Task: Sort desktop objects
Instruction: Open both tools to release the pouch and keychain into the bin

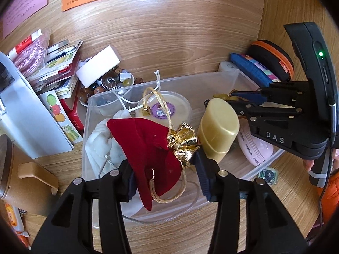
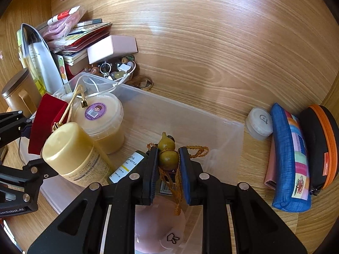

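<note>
- A tub [image 2: 101, 124], a bottle [image 2: 74, 154] and a pouch [image 1: 148, 146] sit in the bin [image 1: 233, 78].
- The bottle stands right of the pouch.
- A small jar [image 2: 259, 123] and two cases [image 2: 290, 156] lie right of the bin.

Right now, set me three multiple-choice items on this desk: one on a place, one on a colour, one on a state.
1. Where does the round tub with the purple sticker sit?
A. inside the clear plastic bin
B. on the stack of booklets
C. beside the orange-zip case

2. What colour is the velvet pouch between the left gripper fingers?
A. blue
B. dark red with a gold neck
C. white

3. How is the right gripper?
A. wide open and bare
B. shut on the small gourd charm
C. shut on the gold-capped bottle

Answers: 1 A, the bin's walls surround the tub. 2 B, red cloth gathered in gold. 3 B, both pads press the gourd's lower bulb.
</note>
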The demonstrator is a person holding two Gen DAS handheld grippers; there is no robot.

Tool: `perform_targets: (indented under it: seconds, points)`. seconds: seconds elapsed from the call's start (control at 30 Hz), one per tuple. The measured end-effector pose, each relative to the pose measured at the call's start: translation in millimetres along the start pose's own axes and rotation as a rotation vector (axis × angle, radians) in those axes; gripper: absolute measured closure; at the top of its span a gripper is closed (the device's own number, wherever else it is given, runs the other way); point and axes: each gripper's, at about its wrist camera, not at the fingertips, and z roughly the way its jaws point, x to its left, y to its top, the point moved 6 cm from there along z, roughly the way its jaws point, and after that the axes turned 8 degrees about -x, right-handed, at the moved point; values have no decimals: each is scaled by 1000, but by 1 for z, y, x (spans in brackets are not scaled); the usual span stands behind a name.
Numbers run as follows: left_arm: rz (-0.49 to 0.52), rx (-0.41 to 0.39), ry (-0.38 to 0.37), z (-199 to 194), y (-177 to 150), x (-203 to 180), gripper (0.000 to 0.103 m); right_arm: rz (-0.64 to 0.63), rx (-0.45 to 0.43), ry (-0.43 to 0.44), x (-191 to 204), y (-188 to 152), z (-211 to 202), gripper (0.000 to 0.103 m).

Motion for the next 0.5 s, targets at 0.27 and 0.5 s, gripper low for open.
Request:
perform_targets:
  seconds: [0.27, 0.5]
  points:
    - [4, -7, 21, -7, -1, 1, 46, 9, -21, -17, -5, 2, -10, 76]
    - [-7, -28, 21, -19, 0, 5, 41, 9, -47, -36, -5, 4, -25, 71]
